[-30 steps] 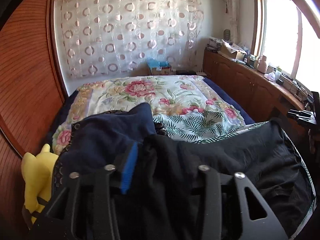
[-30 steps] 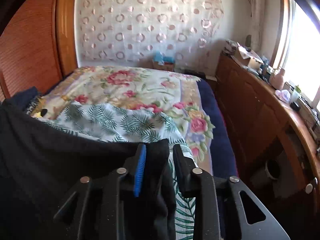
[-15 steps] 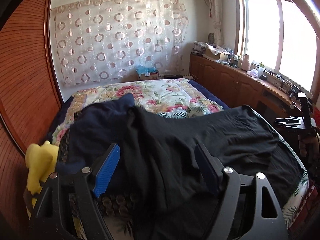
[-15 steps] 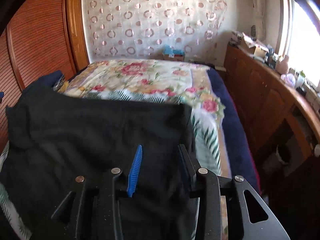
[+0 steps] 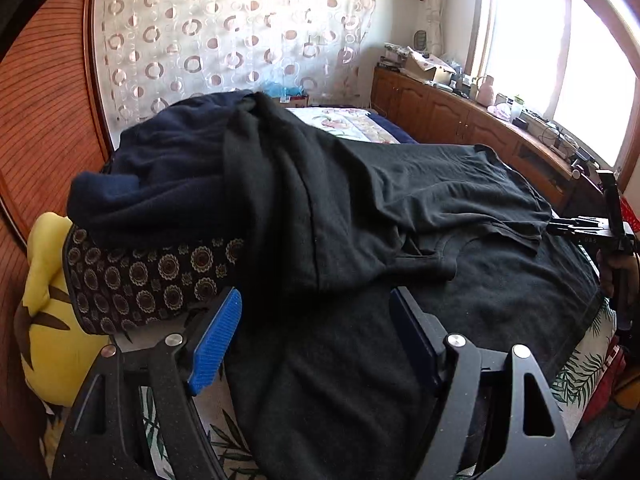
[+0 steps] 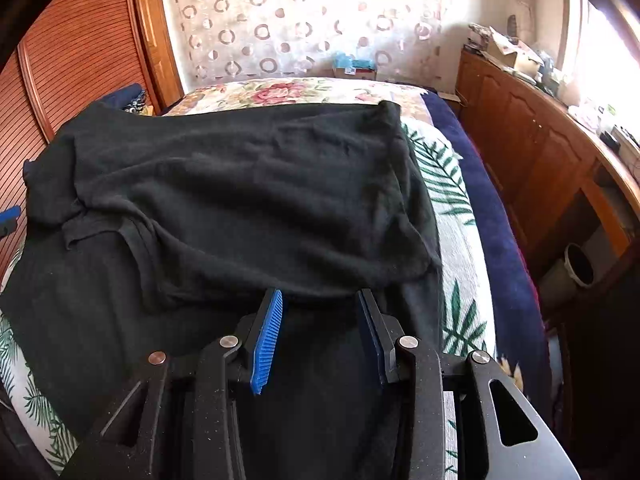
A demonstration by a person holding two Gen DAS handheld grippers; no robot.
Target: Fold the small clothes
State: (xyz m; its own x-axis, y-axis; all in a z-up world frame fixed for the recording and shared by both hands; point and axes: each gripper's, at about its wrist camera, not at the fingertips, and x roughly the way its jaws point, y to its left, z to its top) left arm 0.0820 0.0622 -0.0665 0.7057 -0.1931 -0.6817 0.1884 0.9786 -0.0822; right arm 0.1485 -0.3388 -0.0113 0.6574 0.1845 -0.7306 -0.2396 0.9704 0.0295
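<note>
**Black T-shirt folded over on the bed, both tongs open**

Nearest in the left wrist view, the left gripper (image 5: 316,316) stands with its jaws wide apart above the black T-shirt (image 5: 400,208); the blue pads (image 5: 216,340) do not touch the cloth. In the right wrist view the right gripper (image 6: 320,316) has its jaws slowly opening, and the near edge of the T-shirt's (image 6: 248,192) folded layer lies just in front of the fingertips, not pressed by them.

The T-shirt is spread on the bed over a leaf-print cloth (image 6: 452,200), its far half folded back toward the near side, with the neckline (image 5: 452,252) visible under the fold. To the left lie a dark navy garment (image 5: 160,172), a dark cloth with round flower pattern (image 5: 152,276) and a yellow plush toy (image 5: 44,312). Farther is the floral bedspread (image 6: 288,92), then the curtain with circles (image 5: 240,40). A wooden cabinet (image 6: 532,152) runs along the right wall.
</note>
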